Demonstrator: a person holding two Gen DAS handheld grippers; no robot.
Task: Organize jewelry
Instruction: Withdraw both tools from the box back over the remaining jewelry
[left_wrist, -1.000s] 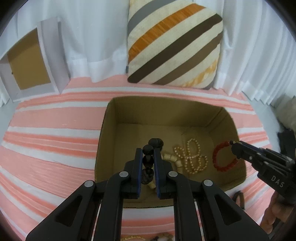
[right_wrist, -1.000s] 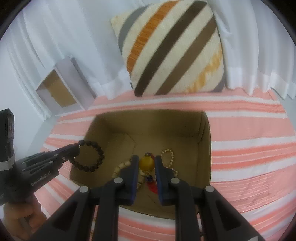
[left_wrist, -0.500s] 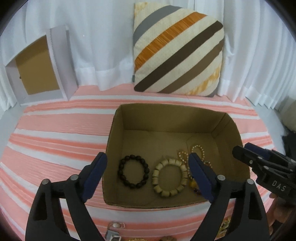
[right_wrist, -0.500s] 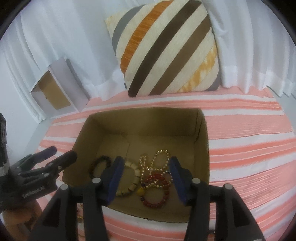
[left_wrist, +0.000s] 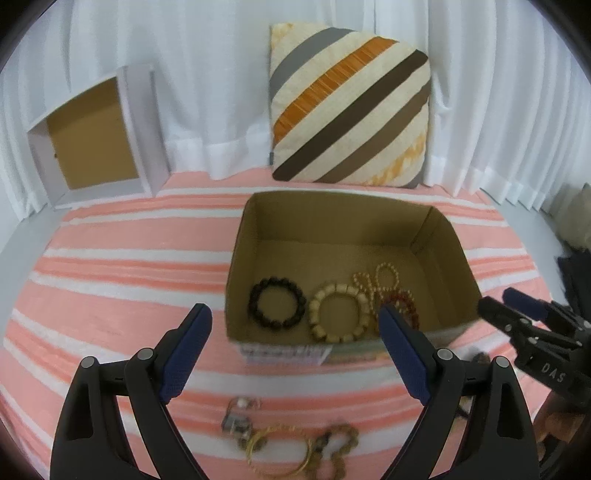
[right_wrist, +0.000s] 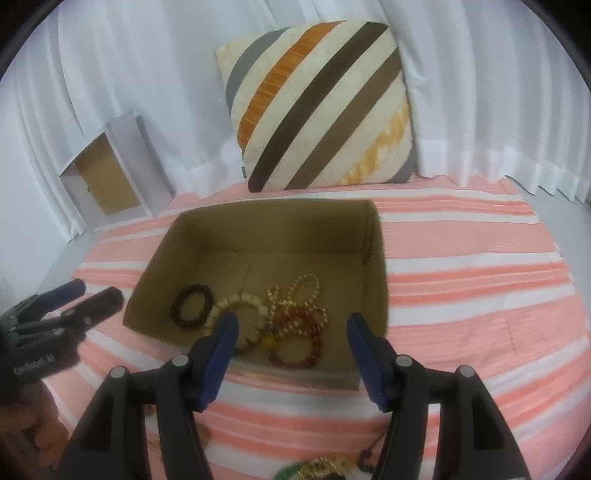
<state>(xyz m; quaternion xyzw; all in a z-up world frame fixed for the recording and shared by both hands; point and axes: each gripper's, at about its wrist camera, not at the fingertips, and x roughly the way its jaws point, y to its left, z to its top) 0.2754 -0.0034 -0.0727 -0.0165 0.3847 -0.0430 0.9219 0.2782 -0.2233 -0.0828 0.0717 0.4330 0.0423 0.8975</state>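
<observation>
Both tools empty and spread wide: left tool (left_wrist: 295, 332) hangs over the near edge of the striped bed (left_wrist: 110, 266), right tool (right_wrist: 291, 325) just beside it, fingers parted, nothing between them. Cardboard box (left_wrist: 236, 258) sits mid-bed, in front of the striped pillow (left_wrist: 347, 107) at the far edge. Inside the box, along its near wall: dark bead bracelet (left_wrist: 277, 303) to the left, pale wooden bracelet (left_wrist: 341, 312) touching its right side, then a small-bead strand (right_wrist: 295, 295) looped over a red bracelet (right_wrist: 299, 339); a yellow bead (right_wrist: 268, 341) lies at the red one's edge. Those last pieces overlap and look tangled. More jewelry waits loose on the bed near the front edge: a gold bangle (left_wrist: 277, 454), a brown bead strand (left_wrist: 340, 443), a small metal piece (left_wrist: 236, 424); details blurred. Judgement: sorting partly done, loose pile next. Risks: the pile is heaped, so closing on one piece could drag its neighbours or snag a strand. The bedcover is soft, so a thin bangle may sink and slip from the fingers. Dropping further pieces onto the tangled right-hand cluster would knot it worse. A white box (left_wrist: 99, 136) stands open at the far left corner.
</observation>
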